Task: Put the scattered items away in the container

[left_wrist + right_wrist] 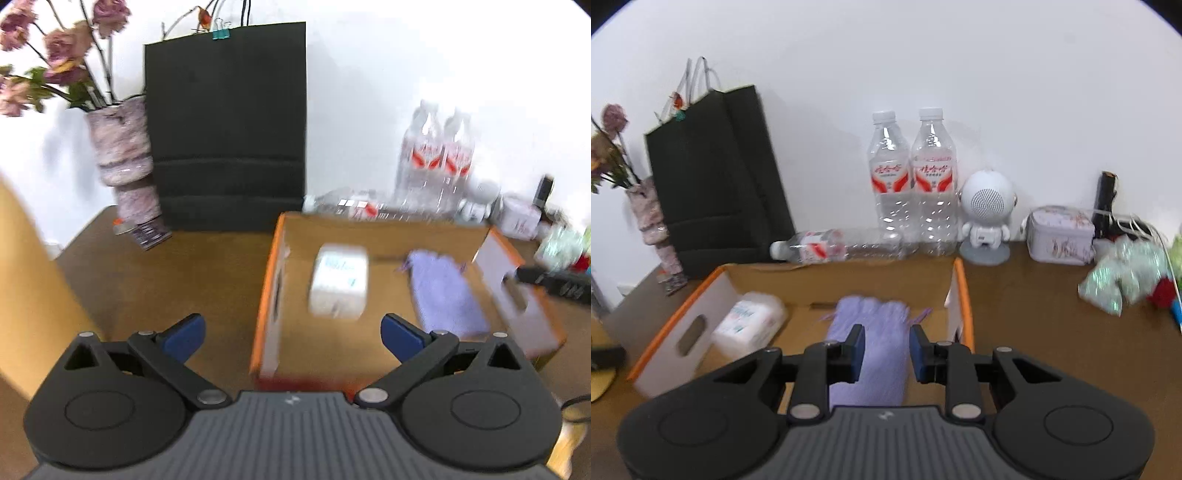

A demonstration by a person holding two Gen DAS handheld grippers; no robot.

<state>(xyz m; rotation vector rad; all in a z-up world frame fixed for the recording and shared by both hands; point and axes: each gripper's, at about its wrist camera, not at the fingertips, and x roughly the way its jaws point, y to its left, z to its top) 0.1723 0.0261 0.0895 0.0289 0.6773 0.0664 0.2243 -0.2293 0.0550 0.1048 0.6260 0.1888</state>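
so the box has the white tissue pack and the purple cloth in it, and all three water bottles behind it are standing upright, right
Not quite. The box does hold the white tissue pack and the purple cloth, but only two water bottles stand upright. The third bottle lies on its side behind the box, as the right wrist view shows.

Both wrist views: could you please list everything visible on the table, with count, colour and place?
cardboard box: one, brown with orange rim, centre
tissue pack: one, white, in box
purple cloth: one, lilac, in box
water bottles: three, clear, two upright and one lying behind box
robot speaker: one, white, beside bottles
tin: one, floral white, far right
paper bag: one, black, by wall
vase: one, pink, with flowers
left tool: open, empty
right tool: narrowly open over the cloth
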